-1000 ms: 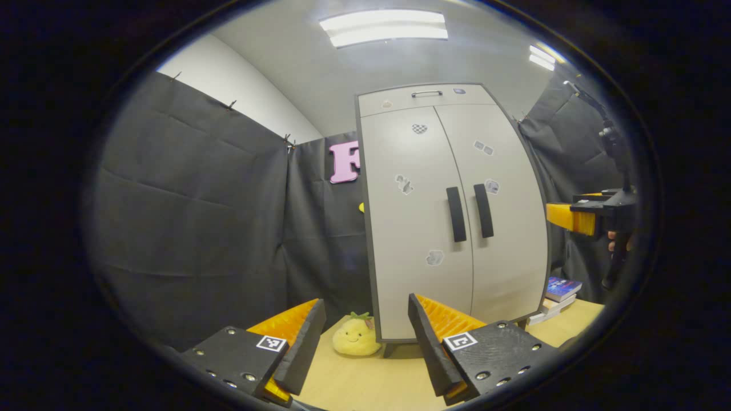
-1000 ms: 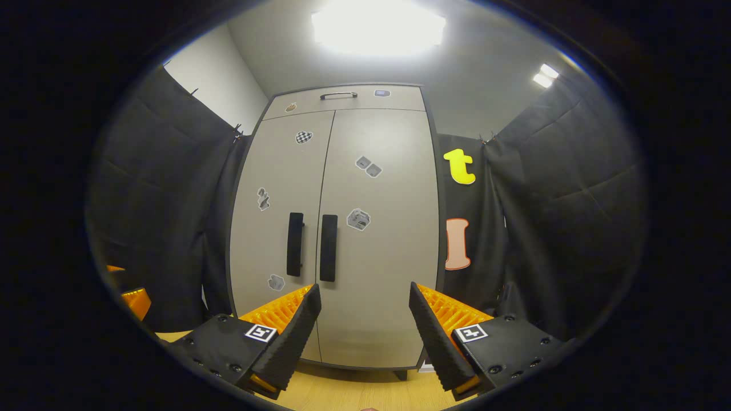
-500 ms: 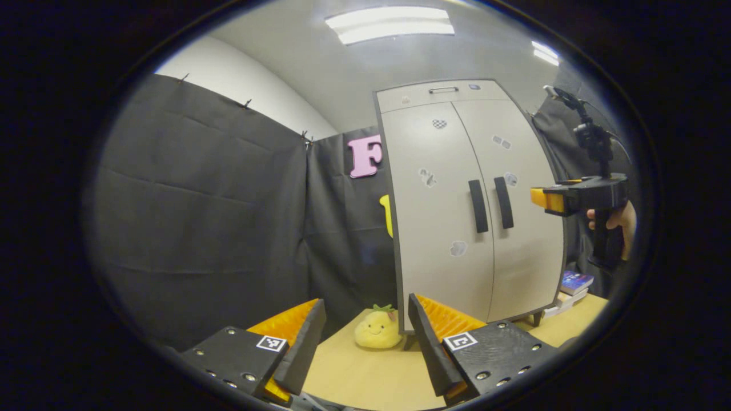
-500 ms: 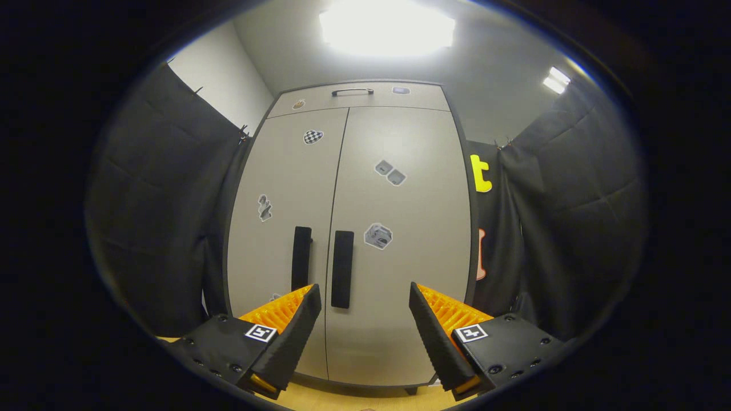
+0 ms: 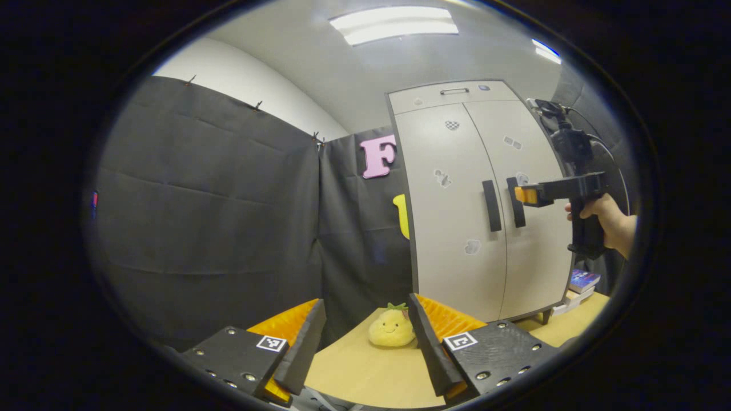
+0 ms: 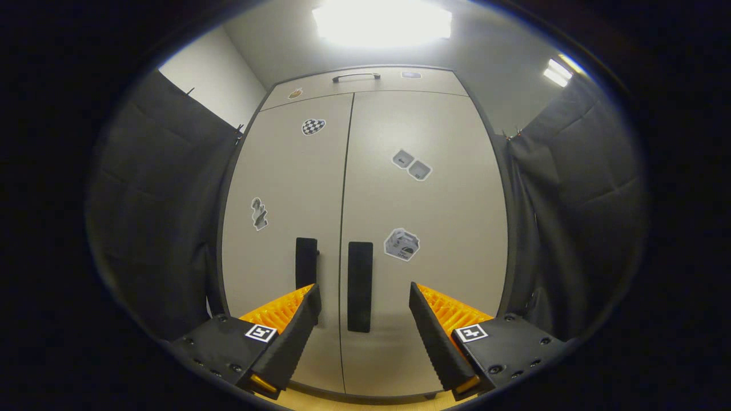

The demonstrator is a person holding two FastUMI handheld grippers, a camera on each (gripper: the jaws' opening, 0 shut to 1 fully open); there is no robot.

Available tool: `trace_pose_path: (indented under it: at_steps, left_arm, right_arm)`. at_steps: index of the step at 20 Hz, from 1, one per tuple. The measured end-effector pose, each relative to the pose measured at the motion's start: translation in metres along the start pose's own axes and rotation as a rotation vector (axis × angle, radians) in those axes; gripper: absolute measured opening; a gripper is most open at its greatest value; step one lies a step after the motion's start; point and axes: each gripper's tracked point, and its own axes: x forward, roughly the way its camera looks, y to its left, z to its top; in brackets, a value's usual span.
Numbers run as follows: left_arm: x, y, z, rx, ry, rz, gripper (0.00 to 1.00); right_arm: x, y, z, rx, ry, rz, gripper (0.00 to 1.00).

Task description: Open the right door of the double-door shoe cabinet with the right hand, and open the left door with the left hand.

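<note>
The pale grey shoe cabinet (image 6: 422, 228) stands close ahead in the right gripper view, both doors shut. My right gripper (image 6: 365, 331) is open, and the right door's dark vertical handle (image 6: 360, 285) shows in the gap between its fingers. The left door's handle (image 6: 306, 262) is just left of it. In the left gripper view the cabinet (image 5: 451, 228) is off to the right, and a hand (image 5: 605, 220) holds the right gripper (image 5: 522, 195) up at the right handle (image 5: 516, 202); whether they touch I cannot tell. My left gripper (image 5: 365, 337) hangs open over the table, well back from the left handle (image 5: 491, 205).
A yellow plush toy (image 5: 392, 329) sits on the wooden table (image 5: 354, 371) at the cabinet's left foot. A small stack of books (image 5: 579, 283) lies at its right foot. Above the doors is a drawer with a metal handle (image 6: 356, 76). Black cloth walls stand on both sides.
My right gripper has moved closer to the cabinet, bringing the right handle between its fingers in its view. The left gripper has swung left, so the cabinet has drifted right in its view.
</note>
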Motion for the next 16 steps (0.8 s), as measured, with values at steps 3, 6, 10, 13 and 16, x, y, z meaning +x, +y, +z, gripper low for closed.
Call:
trace_pose_path:
  at_steps: [3, 6, 10, 13, 16]
  left_arm:
    - [-0.003, 0.008, -0.003, -0.002, 0.007, 0.016, 0.84]
    - [-0.006, 0.016, -0.006, -0.005, 0.019, 0.033, 0.84]
    - [-0.011, 0.027, -0.009, -0.013, 0.022, 0.058, 0.84]
    - [-0.009, 0.032, -0.012, -0.019, 0.03, 0.068, 0.84]
    - [-0.009, 0.037, -0.009, -0.026, 0.017, 0.076, 0.84]
  right_arm:
    - [0.021, 0.007, -0.002, 0.014, 0.012, -0.005, 0.97]
    - [0.043, 0.004, -0.01, 0.035, 0.051, -0.032, 0.98]
    - [0.062, 0.001, -0.019, 0.058, 0.094, -0.047, 0.92]
    - [0.066, 0.004, -0.026, 0.081, 0.13, -0.04, 0.75]
    - [0.072, 0.008, -0.037, 0.092, 0.184, -0.017, 0.76]
